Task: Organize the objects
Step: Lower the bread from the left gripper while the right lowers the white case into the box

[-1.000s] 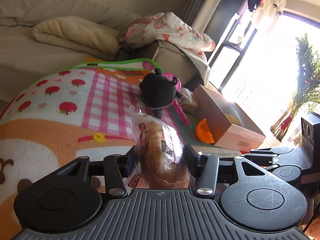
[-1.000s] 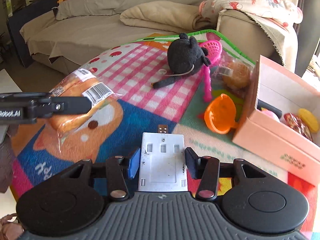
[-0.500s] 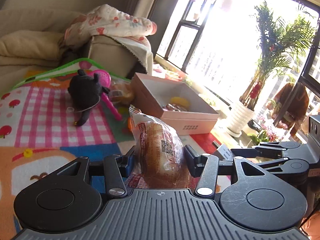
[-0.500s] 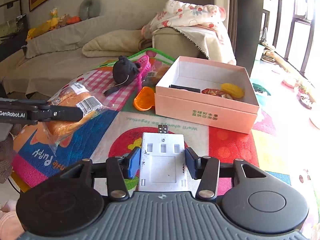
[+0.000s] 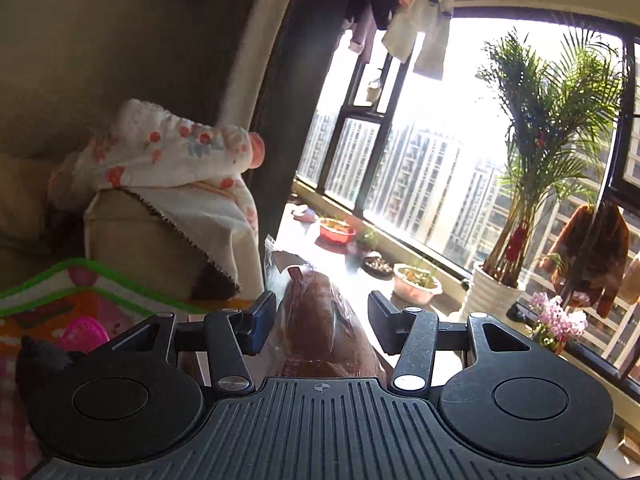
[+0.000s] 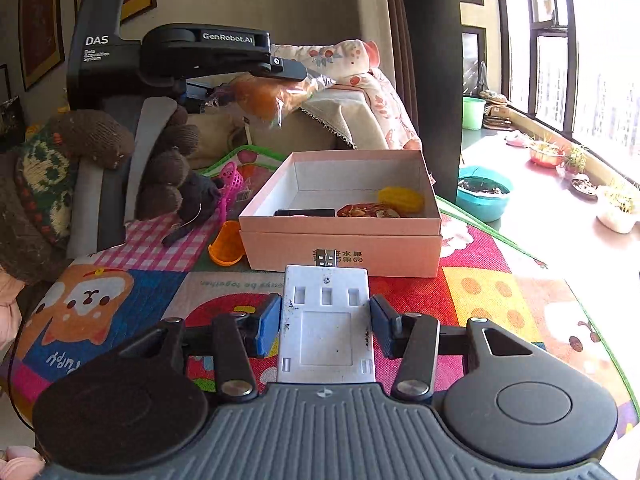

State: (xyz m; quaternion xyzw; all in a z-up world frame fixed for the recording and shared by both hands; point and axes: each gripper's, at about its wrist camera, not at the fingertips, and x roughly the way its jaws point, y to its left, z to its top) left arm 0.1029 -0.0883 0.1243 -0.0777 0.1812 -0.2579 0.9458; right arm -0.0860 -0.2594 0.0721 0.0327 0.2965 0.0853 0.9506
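Note:
My left gripper (image 5: 322,320) is shut on a bagged bread loaf (image 5: 324,320) and holds it high in the air; from the right wrist view the gripper (image 6: 280,68) and loaf (image 6: 264,98) hang above and behind the pink box (image 6: 340,246). My right gripper (image 6: 325,316) is shut on a white USB card reader (image 6: 326,328), just in front of the box, above the play mat (image 6: 500,292). The box holds a yellow item (image 6: 401,199), a red packet (image 6: 370,211) and a black item (image 6: 305,213).
A black plush mouse (image 6: 198,204), a pink toy basket (image 6: 231,184) and an orange cup (image 6: 226,244) lie on the mat left of the box. A sofa arm with a floral blanket (image 5: 172,168) stands behind. Plant pots (image 5: 416,284) line the window ledge on the right.
My left gripper has risen and swung right with the loaf, now facing the window above the box. My right gripper has moved closer to the box with the card reader.

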